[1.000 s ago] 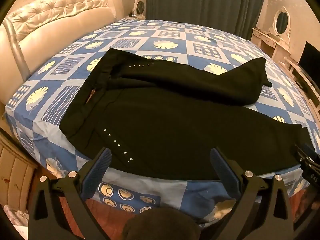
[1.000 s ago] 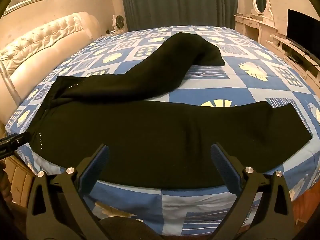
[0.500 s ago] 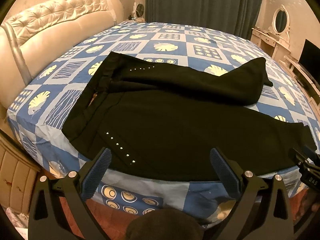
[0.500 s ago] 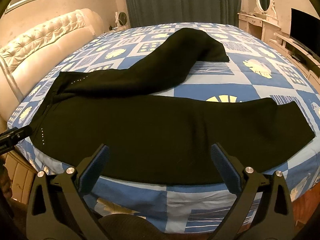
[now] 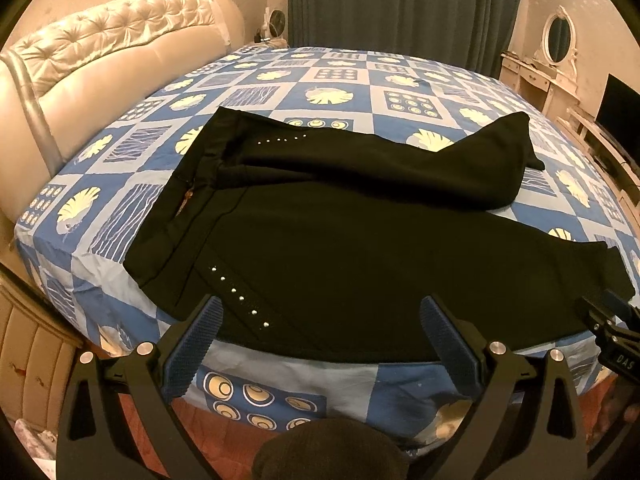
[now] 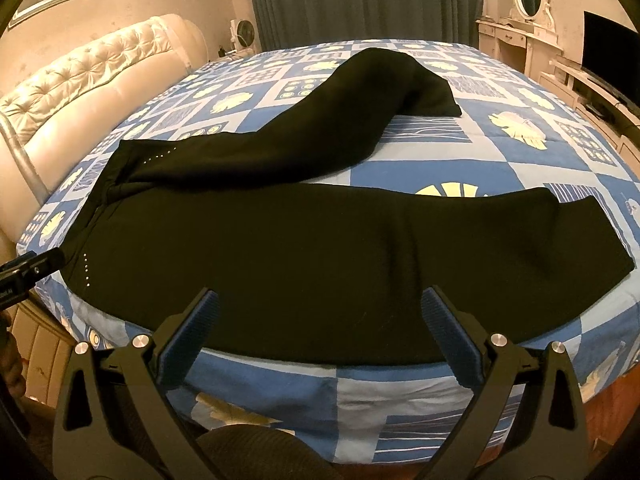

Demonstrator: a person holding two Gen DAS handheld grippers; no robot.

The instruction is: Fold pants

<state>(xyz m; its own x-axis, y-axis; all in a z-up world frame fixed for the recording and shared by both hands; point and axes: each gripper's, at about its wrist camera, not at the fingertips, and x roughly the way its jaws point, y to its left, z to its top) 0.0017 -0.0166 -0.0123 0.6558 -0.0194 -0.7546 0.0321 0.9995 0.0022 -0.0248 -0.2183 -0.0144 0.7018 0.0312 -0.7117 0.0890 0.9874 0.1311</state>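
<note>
Left claw point(image 5: 318, 330) gapes just before pants point(image 5: 360, 248) on bed point(image 5: 320, 396)

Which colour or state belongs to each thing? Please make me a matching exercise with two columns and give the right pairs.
Things:
1. pants
2. headboard
3. curtain
4. left hand-held gripper

Colour or state:
A. cream, tufted
B. open, holding nothing
C. black, spread on the bed
D. dark teal, drawn shut

Pairs: 1-C, 2-A, 3-D, 4-B
</note>
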